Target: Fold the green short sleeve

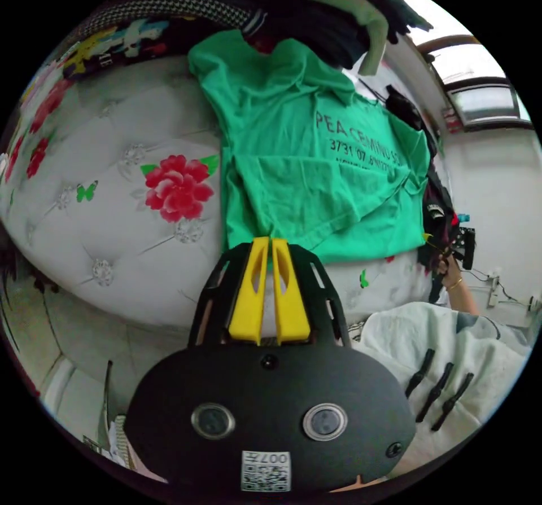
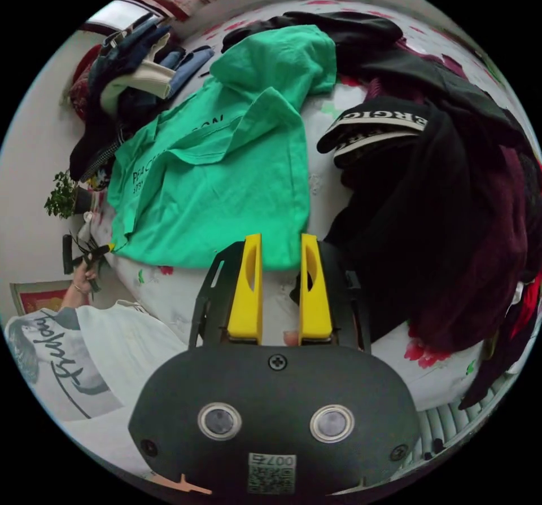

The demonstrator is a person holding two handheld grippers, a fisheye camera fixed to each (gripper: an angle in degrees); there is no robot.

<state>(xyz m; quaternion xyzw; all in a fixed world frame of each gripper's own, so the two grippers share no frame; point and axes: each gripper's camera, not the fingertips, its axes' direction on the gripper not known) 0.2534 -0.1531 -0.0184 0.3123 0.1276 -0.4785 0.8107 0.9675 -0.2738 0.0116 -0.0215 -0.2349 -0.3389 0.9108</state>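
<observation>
Left tongs [image 1: 270,241] pinching green shirt [image 1: 316,161], contact hidden

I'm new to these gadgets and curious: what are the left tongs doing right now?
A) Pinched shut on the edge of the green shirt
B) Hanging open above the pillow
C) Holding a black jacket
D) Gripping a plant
A: in the left gripper view the left tongs have their yellow jaws closed together on the hem of the green shirt, which lies on the bed.
</observation>
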